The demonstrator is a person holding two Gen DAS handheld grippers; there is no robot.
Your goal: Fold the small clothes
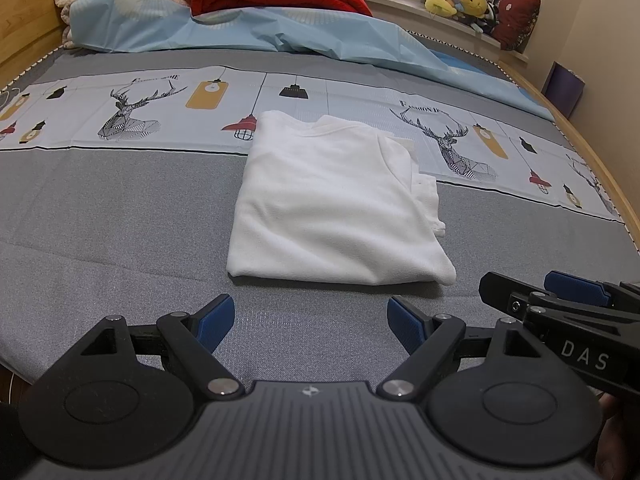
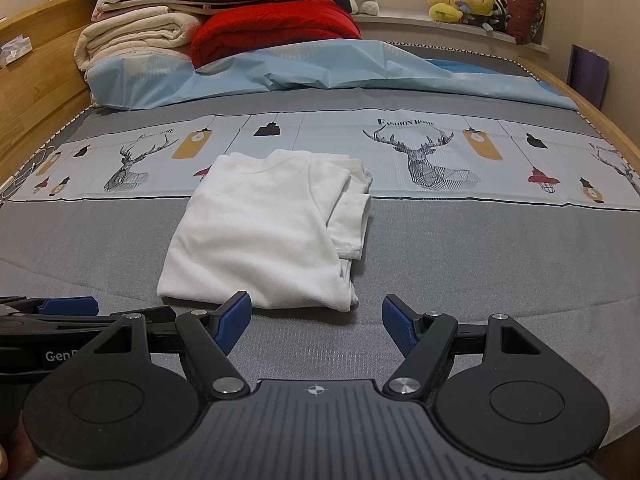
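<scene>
Fingers of both the left gripper (image 1: pixel 310 322) and right gripper (image 2: pixel 316 326) gape, released, grasping nothing. Folded white shirt (image 1: pixel 332 204) lies straight ahead on the bed (image 1: pixel 100 248), long axis running away; its near hem sits closer to the right.

Folded shirt (image 1: pixel 336 208) lies flat mid-bed on the bedsheet (image 1: pixel 120 240), just ahead of my left gripper (image 1: pixel 310 322) and right gripper (image 2: pixel 316 326) — right one sits beside the left. Behind it: crumpled sheet (image 2: pixel 320 68), then stacked blankets (image 2: pixel 140 36) at left. Plush toys (image 2: pixel 460 2) far right on the sill.
</scene>
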